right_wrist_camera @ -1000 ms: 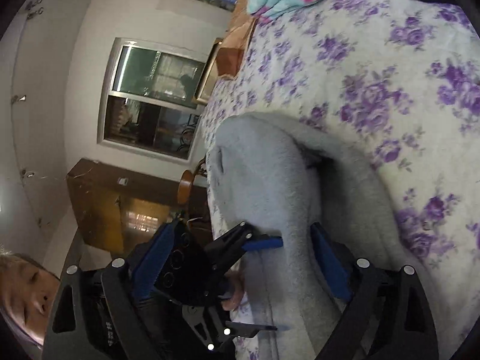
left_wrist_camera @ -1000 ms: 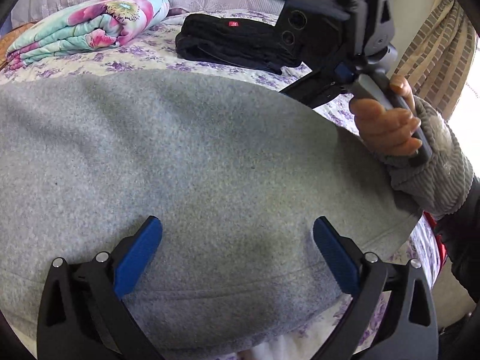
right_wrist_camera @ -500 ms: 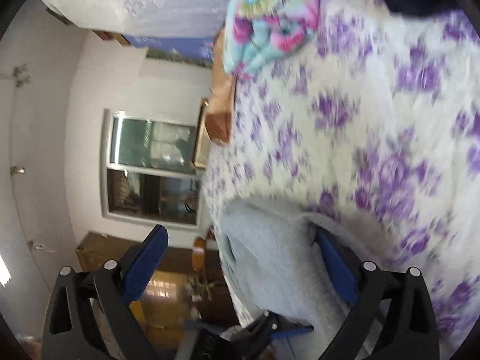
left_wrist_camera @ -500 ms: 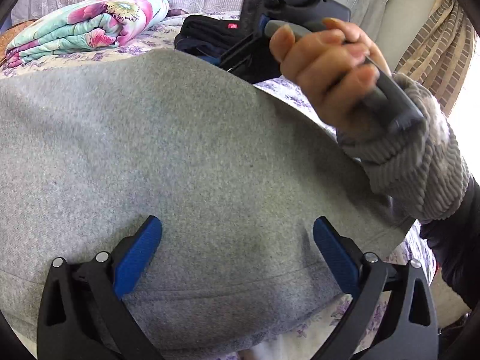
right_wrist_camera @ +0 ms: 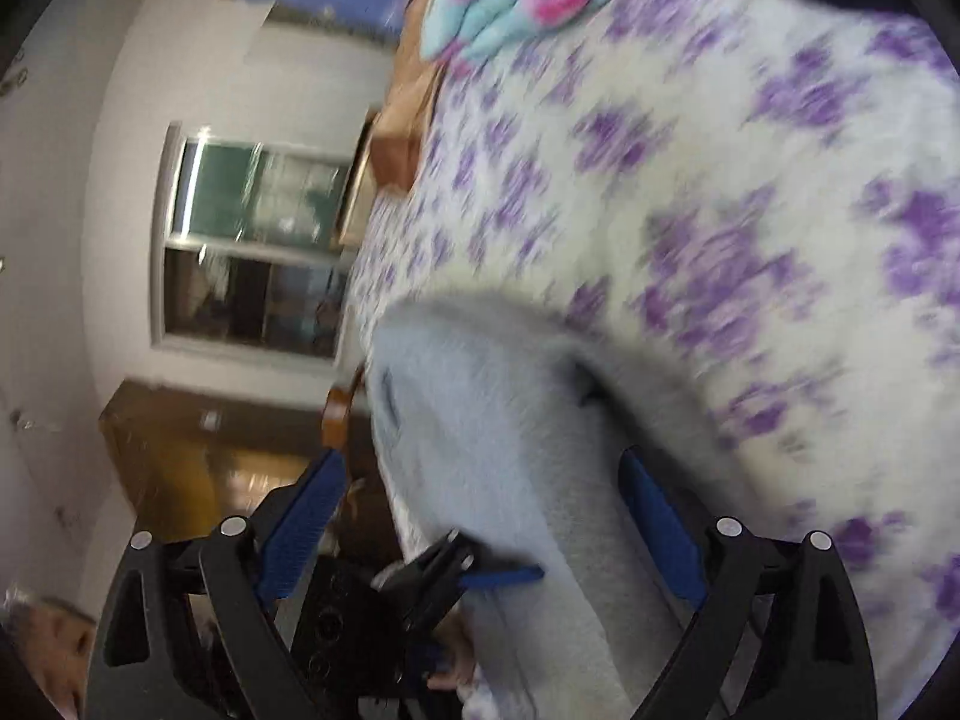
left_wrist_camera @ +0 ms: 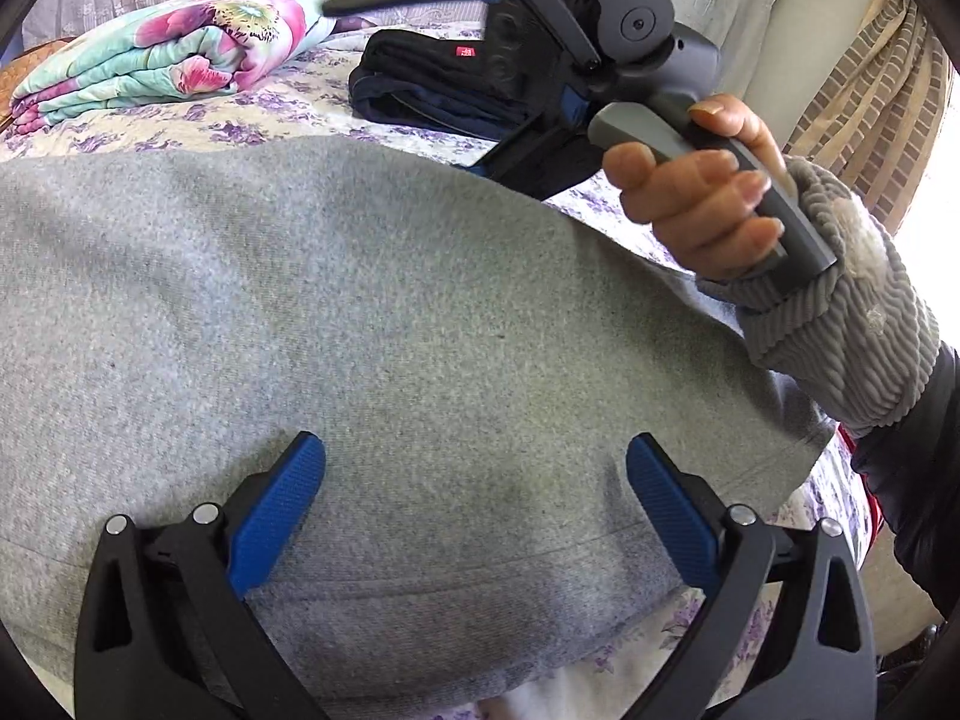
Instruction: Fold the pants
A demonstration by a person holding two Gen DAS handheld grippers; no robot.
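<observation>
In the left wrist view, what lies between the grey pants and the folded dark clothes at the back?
A strip of the purple-flowered bedsheet separates the grey pants from the folded dark clothes; the right gripper hangs over the right end. Left wrist view.

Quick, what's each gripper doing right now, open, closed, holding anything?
Left gripper: open, over the grey pants, gripping nothing.
Right gripper: open, holding nothing, grey pants between its fingers.

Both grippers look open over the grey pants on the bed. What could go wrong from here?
Neither the left gripper nor the right gripper grips the grey pants, so a fold could slip or start crooked. The near hem lies by the bed edge and might slide off. The right view is blurred: a fast swing could rumple the cloth.
</observation>
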